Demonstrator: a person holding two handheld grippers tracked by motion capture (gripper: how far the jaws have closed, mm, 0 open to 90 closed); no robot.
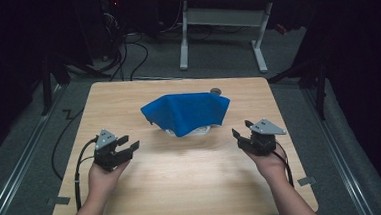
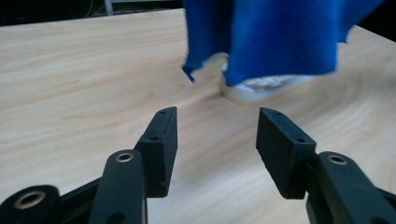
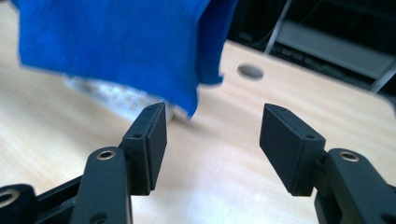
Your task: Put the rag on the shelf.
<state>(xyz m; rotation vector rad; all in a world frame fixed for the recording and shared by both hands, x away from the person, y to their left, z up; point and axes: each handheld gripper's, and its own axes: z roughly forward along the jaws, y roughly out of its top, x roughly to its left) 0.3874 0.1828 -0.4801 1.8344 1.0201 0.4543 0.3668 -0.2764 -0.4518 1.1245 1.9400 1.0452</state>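
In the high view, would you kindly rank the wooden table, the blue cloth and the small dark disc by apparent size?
1. Wooden table
2. Blue cloth
3. Small dark disc, partly hidden behind the cloth

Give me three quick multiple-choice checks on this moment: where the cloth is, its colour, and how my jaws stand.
1. Where is the cloth?
A. Draped over a white object near the middle of the table
B. Flat at the table's near edge
C. Hanging from the left gripper

2. What colour is the cloth?
A. Red
B. Blue
C. Grey

3. How do the grippers stand?
A. Both shut on the cloth
B. Left gripper open, right gripper shut
C. Both open, holding nothing

Answers: 1 A, the white object shows under its hem; 2 B, blue in every view; 3 C, bare wooden table shows between both pairs of jaws.
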